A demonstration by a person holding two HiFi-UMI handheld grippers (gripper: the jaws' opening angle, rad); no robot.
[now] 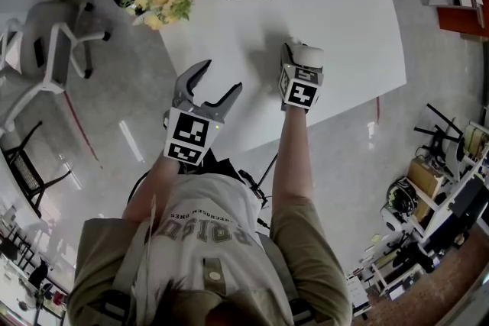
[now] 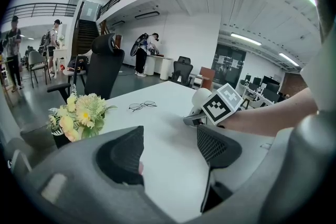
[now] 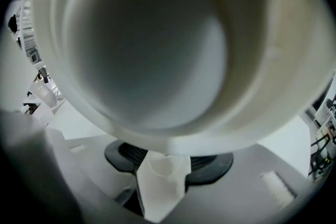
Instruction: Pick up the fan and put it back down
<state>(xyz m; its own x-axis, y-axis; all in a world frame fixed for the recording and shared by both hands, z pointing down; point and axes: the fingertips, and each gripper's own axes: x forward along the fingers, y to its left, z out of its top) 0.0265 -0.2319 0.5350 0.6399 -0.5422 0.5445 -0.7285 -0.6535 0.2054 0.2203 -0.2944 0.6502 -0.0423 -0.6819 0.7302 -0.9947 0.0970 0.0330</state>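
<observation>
**A:** Right gripper view: what do the right fingers (image 3: 215,165) have?
**B:** They're clamped on the white fan (image 3: 157,50) by its stem. Its round head sits just beyond them, above the desk (image 1: 344,27).
**A:** And the left fingers (image 2: 121,155)?
**B:** Spread apart with nothing between them, beside the right pair. A flower bouquet (image 2: 79,115) stands ahead to their left, with eyeglasses (image 2: 142,106) farther ahead.
</observation>
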